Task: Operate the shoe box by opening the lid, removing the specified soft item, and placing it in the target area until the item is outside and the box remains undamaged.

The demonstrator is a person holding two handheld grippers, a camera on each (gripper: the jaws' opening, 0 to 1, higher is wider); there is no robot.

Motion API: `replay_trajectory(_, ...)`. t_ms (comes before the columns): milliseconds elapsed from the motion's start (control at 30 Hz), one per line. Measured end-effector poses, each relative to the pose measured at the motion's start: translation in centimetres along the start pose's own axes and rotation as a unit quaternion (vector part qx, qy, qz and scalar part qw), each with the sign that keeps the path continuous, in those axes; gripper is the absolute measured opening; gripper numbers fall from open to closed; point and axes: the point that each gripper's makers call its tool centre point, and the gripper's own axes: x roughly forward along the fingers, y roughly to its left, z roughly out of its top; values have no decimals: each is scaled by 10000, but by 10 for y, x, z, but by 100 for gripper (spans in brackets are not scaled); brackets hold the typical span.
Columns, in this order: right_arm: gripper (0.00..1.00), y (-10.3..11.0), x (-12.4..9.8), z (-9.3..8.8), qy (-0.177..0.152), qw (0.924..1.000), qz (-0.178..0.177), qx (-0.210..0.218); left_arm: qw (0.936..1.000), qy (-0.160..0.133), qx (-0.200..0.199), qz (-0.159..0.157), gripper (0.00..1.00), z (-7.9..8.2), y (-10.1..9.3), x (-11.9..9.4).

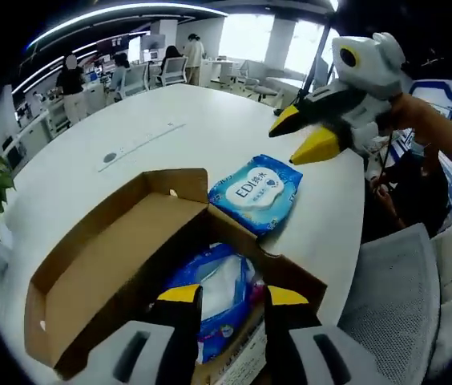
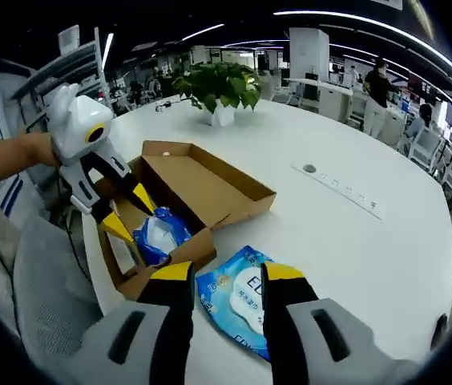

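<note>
A brown cardboard shoe box (image 1: 114,257) lies on the white table with its lid folded back flat. Inside the box sits a blue soft pack (image 1: 218,285), just beyond my left gripper (image 1: 232,295), which is open and holds nothing. A second blue wipes pack (image 1: 256,192) lies flat on the table beside the box. My right gripper (image 1: 302,135) hovers open above that pack, apart from it. In the right gripper view the right gripper (image 2: 228,274) stands open over the table pack (image 2: 238,309), and the left gripper (image 2: 130,212) hangs over the pack in the box (image 2: 160,233).
A potted plant (image 2: 218,84) stands at the table's far side. A socket strip (image 2: 346,188) is set into the tabletop. A grey mesh chair (image 1: 394,297) is against the table edge near the box. People stand among desks in the background.
</note>
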Motion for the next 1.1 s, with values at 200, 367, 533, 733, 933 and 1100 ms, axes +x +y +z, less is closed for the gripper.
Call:
replay_trajectory(200,27,15,12,6,116,9987,173,-469,9993,100,288,-226,28,-10,6,0)
replay_trajectory(367,24,29,22,9,243,9952,322,-890,9983,236,440,-300,26,-18,12,0)
replay_trajectory(533,24,39,32,10,357,9923,443,-1103,9942,451,871,-435,25,-28,15,1)
replay_trajectory(733,24,47,46,11,477,9892,544,-1276,9902,548,1146,-582,24,-33,16,4)
replay_trajectory(933,23,55,58,8,633,9857,634,-1425,9866,673,1240,-814,17,-36,10,11)
replay_trajectory(1100,23,62,68,5,755,9825,721,-1543,9837,832,1354,-845,17,-44,13,16)
